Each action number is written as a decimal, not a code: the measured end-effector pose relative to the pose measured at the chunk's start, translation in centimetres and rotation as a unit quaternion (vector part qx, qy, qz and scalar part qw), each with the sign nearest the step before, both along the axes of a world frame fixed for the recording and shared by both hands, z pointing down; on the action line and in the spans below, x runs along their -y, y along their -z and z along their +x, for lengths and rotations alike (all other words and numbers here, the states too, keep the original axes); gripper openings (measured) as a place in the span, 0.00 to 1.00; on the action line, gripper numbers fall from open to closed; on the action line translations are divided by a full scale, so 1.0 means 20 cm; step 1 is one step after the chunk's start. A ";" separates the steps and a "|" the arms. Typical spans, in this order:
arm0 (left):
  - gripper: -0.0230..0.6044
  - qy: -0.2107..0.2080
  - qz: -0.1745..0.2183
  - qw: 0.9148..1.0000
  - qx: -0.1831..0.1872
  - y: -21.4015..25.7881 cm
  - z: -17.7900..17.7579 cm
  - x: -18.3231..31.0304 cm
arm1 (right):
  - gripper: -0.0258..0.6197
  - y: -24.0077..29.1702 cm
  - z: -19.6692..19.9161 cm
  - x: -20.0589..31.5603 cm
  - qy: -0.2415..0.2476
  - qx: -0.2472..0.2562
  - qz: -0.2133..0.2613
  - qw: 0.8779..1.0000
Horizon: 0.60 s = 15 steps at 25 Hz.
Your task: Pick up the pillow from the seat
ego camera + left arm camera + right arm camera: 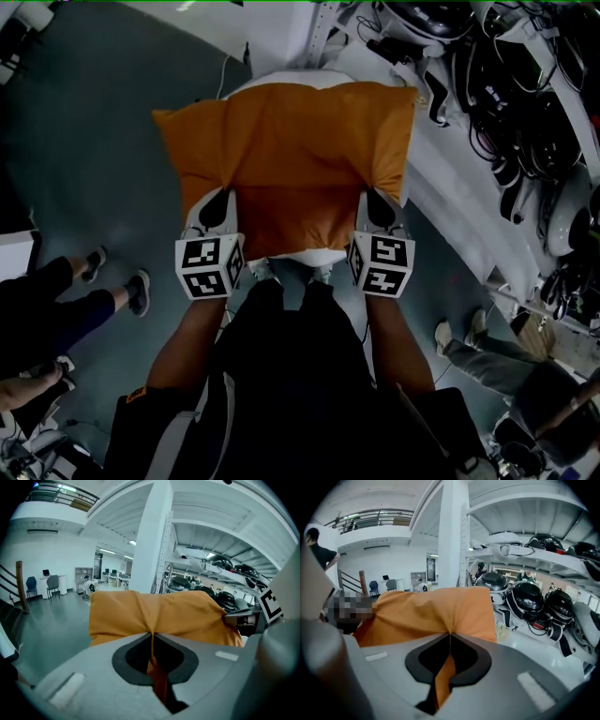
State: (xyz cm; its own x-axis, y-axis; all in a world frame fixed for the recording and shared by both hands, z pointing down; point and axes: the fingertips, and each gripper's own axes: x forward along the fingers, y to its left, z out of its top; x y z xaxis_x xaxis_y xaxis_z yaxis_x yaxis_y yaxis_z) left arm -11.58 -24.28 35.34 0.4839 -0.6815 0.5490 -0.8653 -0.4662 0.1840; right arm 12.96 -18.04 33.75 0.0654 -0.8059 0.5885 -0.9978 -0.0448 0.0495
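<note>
An orange pillow (286,155) hangs lifted in front of me, above a white seat (309,255) whose edge shows under it. My left gripper (228,190) is shut on the pillow's near left edge, with orange fabric pinched between its jaws. My right gripper (372,192) is shut on the near right edge in the same way. The left gripper view shows the pillow (159,616) bunched at the closed jaws (152,634). In the right gripper view the pillow (436,613) spreads out from the closed jaws (450,634).
A white shelf (469,187) with dark helmets (511,122) and cables runs along the right. A white pillar (152,541) stands behind the pillow. Seated people's legs and shoes (117,286) are at the left and lower right (478,347), on grey floor.
</note>
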 end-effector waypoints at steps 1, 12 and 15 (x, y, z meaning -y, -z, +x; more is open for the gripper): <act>0.04 -0.003 0.005 1.000 -0.004 0.04 -0.01 -0.01 | 0.05 0.03 -0.01 -0.01 -0.002 -0.002 0.005 1.000; 0.04 -0.018 0.050 0.998 -0.030 0.33 0.02 -0.19 | 0.05 0.29 0.00 -0.27 0.005 -0.013 0.040 0.999; 0.04 -0.013 0.066 0.997 -0.034 0.41 0.08 -0.29 | 0.05 0.35 0.07 -0.36 0.015 -0.015 0.051 0.998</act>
State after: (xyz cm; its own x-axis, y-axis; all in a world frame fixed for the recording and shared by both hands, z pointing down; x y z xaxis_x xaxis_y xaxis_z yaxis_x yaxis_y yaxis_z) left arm -9.89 -18.55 27.04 0.5353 -0.7321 0.4213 -0.8402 -0.5126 0.1769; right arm 14.33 -10.90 26.73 0.0567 -0.8636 0.5009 -0.9968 -0.0208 0.0770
